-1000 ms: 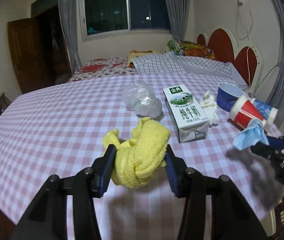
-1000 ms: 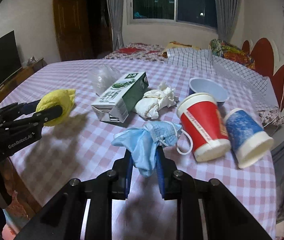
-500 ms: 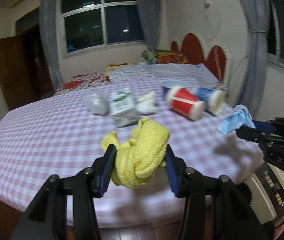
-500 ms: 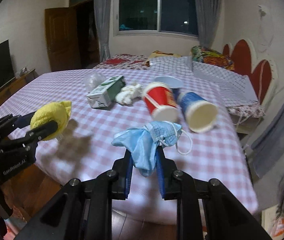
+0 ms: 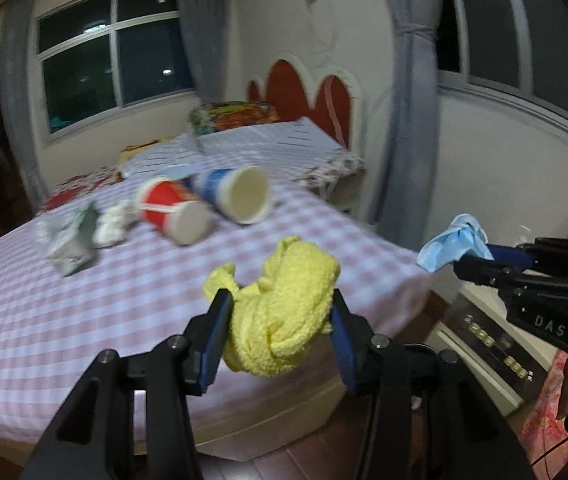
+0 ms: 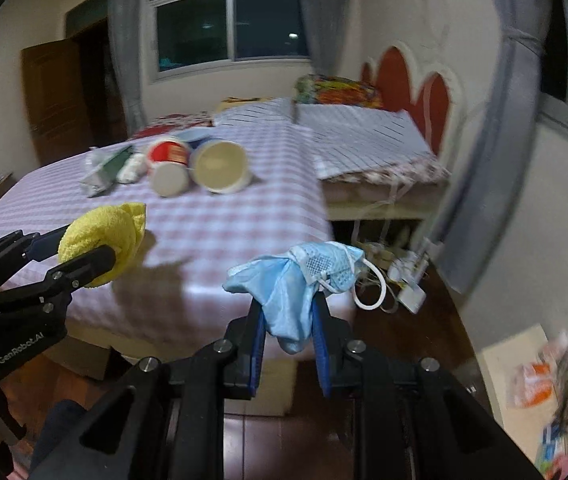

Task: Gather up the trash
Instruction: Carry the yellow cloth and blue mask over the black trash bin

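Right now my left gripper point(image 5: 280, 320) has its jaws clamped on a wad of yellow cloth point(image 5: 284, 312), which bulges out above and below the blue pads, so the hold looks full and fairly safe. My right gripper point(image 6: 287, 326) is pinched on a crumpled blue face mask point(image 6: 295, 280); only the lower fold sits between the pads, while the rest flops forward and its white ear loop point(image 6: 371, 288) dangles free to the right.

Both loads hang in the air off the corner of the checked tablecloth point(image 5: 84, 300), above the dark wooden floor point(image 6: 403, 340). Further back on the cloth lie the pieces I have not picked up: a red paper cup point(image 5: 168, 212) and a blue paper cup point(image 5: 236, 194) tipped on their sides and touching, a milk carton point(image 5: 72, 244) and a white crumpled wad point(image 5: 112, 228) just beside it.

I see no bin in either view, only a blurred heap of litter point(image 6: 539, 380) at the far right of the floor. My worry is the mask: a thin, slippery fold in a narrow pinch could slide out if I swing fast, and the loose loop could snag on the left gripper's frame or the table edge. Motion blur also makes aiming a drop uncertain.
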`<state>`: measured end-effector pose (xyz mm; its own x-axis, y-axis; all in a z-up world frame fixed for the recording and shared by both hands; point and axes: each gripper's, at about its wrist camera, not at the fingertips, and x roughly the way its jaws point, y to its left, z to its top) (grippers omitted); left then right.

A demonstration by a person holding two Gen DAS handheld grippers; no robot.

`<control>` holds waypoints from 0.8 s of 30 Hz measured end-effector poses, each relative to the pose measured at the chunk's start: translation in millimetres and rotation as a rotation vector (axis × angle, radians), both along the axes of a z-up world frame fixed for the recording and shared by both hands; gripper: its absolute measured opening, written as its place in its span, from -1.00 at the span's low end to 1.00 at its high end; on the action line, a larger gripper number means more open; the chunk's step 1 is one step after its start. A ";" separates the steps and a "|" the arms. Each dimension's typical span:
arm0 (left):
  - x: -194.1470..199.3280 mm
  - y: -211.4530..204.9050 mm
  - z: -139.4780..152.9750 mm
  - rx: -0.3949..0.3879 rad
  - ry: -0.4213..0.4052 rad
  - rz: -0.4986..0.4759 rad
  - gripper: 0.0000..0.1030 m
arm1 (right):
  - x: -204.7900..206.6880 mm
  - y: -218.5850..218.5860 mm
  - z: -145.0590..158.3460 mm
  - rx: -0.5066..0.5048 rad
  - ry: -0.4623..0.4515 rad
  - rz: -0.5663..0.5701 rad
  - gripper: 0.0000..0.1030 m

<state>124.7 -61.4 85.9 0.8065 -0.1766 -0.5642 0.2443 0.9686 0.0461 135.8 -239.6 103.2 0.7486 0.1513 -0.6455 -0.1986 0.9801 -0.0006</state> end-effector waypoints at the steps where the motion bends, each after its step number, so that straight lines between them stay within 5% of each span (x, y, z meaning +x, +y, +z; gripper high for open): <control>1: 0.2 -11.6 -2.2 0.002 0.004 -0.021 -0.05 | -3.0 -10.6 -2.6 0.000 0.003 -0.016 -0.55; 14: -4.4 -141.5 -36.8 0.015 0.079 -0.229 -0.07 | -32.6 -139.6 -52.2 0.018 0.091 -0.218 -0.55; 24: 10.8 -212.5 -89.6 0.051 0.186 -0.331 -0.14 | -32.7 -210.7 -110.6 0.052 0.187 -0.308 -0.55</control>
